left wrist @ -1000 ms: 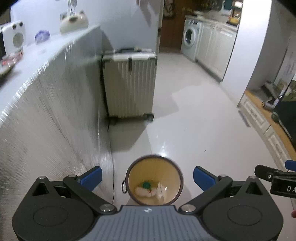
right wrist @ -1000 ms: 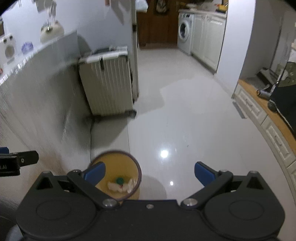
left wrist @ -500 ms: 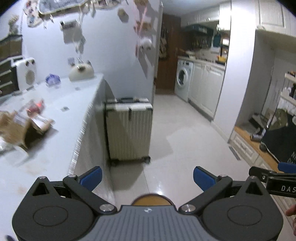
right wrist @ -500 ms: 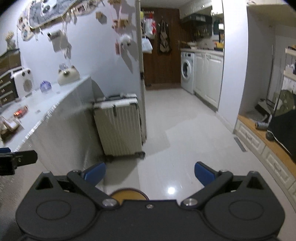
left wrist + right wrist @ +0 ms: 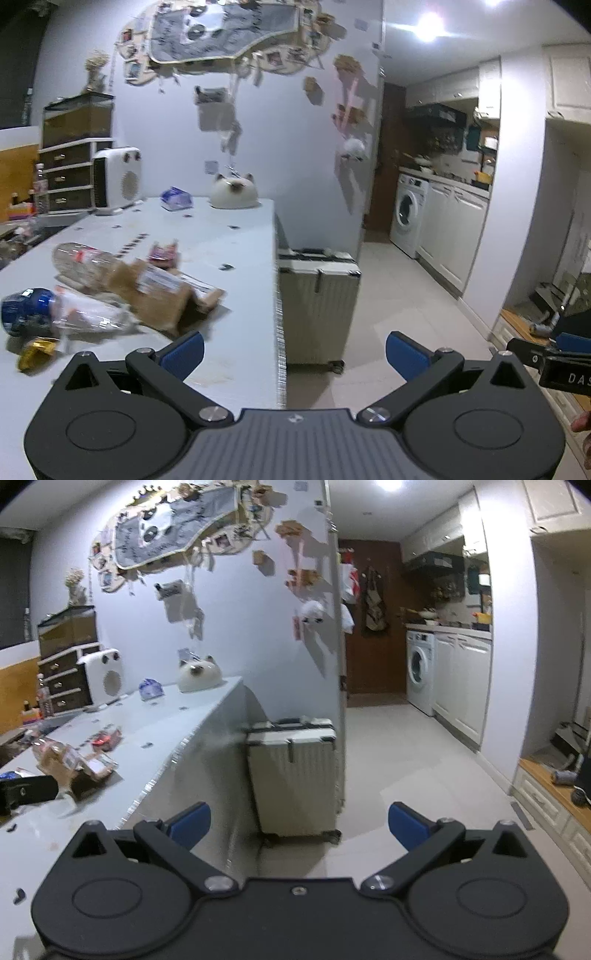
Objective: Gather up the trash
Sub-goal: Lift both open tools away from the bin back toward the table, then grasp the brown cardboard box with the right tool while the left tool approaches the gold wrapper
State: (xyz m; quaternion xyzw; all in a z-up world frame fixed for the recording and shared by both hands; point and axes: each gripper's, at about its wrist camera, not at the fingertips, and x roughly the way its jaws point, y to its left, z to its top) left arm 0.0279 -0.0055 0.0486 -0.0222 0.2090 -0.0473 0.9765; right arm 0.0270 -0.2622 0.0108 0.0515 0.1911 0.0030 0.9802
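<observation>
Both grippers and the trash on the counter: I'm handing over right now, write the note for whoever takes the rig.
Left gripper: open, empty, raised at the counter's near edge.
Right gripper: open, empty, out over the floor beside the counter, facing the suitcase.
Trash on the counter, to the left: torn cardboard box, two clear plastic bottles, gold wrapper, small red packet.
Done: nothing is held at present. The bin is not in view now.
Left: pick up each piece; the left gripper is nearest the box and the bottles.
</observation>
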